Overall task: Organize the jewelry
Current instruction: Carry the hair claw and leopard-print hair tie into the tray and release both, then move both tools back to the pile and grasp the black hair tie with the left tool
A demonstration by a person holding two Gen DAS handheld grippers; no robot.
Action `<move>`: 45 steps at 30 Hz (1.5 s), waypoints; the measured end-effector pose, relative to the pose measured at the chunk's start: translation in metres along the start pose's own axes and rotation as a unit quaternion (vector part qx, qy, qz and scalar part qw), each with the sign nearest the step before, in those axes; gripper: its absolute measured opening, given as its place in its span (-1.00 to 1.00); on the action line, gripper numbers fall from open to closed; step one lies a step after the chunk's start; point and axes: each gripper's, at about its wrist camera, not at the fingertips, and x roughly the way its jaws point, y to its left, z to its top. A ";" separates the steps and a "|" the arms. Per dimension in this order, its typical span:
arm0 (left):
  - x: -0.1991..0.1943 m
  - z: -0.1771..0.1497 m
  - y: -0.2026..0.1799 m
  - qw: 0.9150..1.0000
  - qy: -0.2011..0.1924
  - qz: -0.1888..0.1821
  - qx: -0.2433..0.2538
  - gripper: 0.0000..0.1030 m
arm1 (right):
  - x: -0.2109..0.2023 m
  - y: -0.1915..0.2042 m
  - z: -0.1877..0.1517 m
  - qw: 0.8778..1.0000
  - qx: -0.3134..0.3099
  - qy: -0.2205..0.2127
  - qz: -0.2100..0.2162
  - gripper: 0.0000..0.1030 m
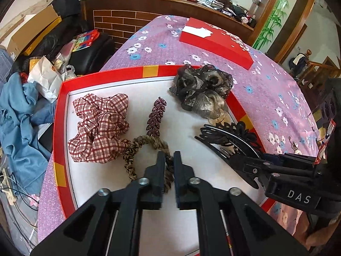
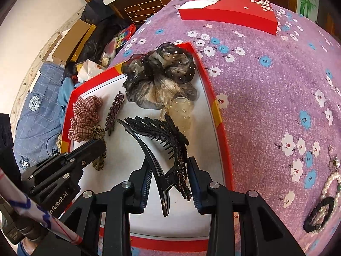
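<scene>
A red-rimmed box with a white floor (image 1: 106, 76) (image 2: 213, 89) holds a plaid scrunchie (image 1: 100, 128) (image 2: 85, 117), a purple leaf hair clip (image 1: 156, 116) (image 2: 114, 111), a grey-black mesh scrunchie (image 1: 202, 89) (image 2: 162, 74) and a black comb clip (image 1: 230, 136) (image 2: 157, 136). My left gripper (image 1: 169, 160) (image 2: 100, 149) is shut on a leopard hair tie (image 1: 136, 151) (image 2: 99, 132) inside the box. My right gripper (image 2: 168, 168) (image 1: 247, 160) stands partly open around the black comb clip's near end; contact with the pads is unclear.
A red box lid (image 1: 215, 40) (image 2: 230, 12) lies on the purple flowered cloth (image 1: 266, 85) (image 2: 277, 85) farther back. A pearl bracelet (image 2: 330, 183) and a black hair tie (image 2: 319, 215) lie on the cloth to the right. Clutter lies beyond the table's left edge.
</scene>
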 end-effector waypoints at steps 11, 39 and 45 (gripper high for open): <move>-0.019 0.001 0.003 1.000 -0.018 -0.005 -0.014 -0.16 | -0.024 -0.003 -0.005 1.000 0.000 -0.017 0.023 0.14; -0.022 -0.037 -0.193 0.984 0.044 -0.115 0.128 -0.16 | -0.155 -0.218 -0.137 0.971 0.222 -0.084 -0.008 0.12; 0.014 -0.051 -0.251 0.974 0.080 -0.122 0.171 -0.17 | -0.173 -0.246 -0.170 0.968 0.237 -0.084 -0.012 0.12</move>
